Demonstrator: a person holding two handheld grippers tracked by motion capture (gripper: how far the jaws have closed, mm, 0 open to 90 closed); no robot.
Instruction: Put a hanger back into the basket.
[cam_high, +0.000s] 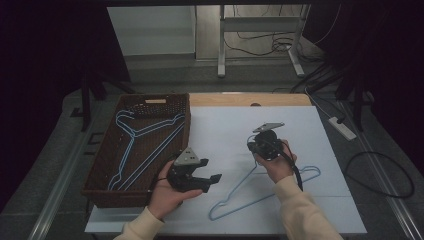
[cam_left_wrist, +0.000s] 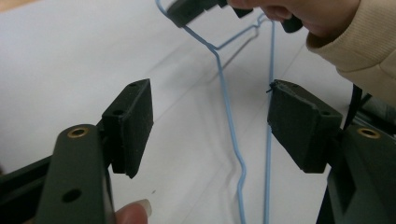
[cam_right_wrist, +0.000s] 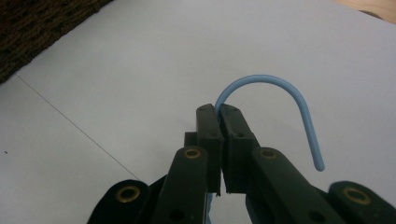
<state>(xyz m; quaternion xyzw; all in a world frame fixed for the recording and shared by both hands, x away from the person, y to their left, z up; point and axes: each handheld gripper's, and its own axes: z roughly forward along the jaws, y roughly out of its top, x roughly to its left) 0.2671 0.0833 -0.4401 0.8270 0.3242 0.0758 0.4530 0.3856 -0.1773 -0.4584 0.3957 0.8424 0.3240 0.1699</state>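
High view: the right gripper (cam_high: 262, 150) is clamped on the neck of a light blue wire hanger (cam_high: 260, 192) that lies on the white sheet (cam_high: 225, 135) near the table's front edge. The left gripper (cam_high: 207, 181), jaws wide and holding nothing, sits between the hanger and the brown woven basket (cam_high: 95, 175), which already holds two like hangers (cam_high: 140, 145). Risk noted: a grip on the neck alone leaves the long triangular frame free to swing, and it could catch the basket rim or the hangers inside.

Left gripper view: black, matte, blocky pads (cam_left_wrist: 133, 123) stand well apart, the thin, smooth wire passing between them untouched. Closing off-centre could let the round wire slide off a pad.

Right gripper view: the jaws are pinched nearly flat together on the wire just below the curved hook (cam_right_wrist: 280, 100). Such a narrow bite on slick coated wire may let the hanger pivot.
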